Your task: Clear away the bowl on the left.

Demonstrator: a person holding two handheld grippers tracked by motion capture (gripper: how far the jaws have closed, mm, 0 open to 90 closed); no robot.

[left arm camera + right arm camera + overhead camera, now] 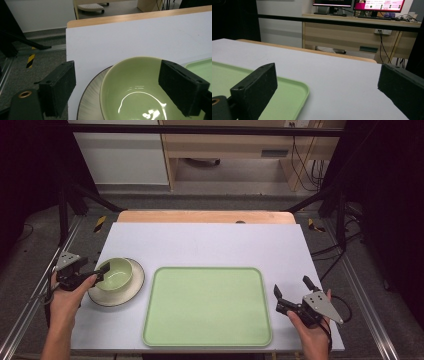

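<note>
A pale green bowl [117,273] stands on a cream plate with a dark rim [127,291] at the left of the white table top [210,242]. My left gripper [101,271] is open at the bowl's left rim. In the left gripper view the bowl [135,97] and plate [91,100] lie below the left gripper [117,66], one jaw outside the bowl, the other over its right side. A light green tray [207,306], holding nothing, lies mid-table. My right gripper [290,285] stands open just right of the tray, nothing between its jaws.
The tray's corner [287,92] lies left of the right gripper [328,68], with bare white table ahead. A wooden strip [205,216] edges the table's far side. Beyond it stand a wooden desk [352,37], cables and monitors. Metal rails run along both sides.
</note>
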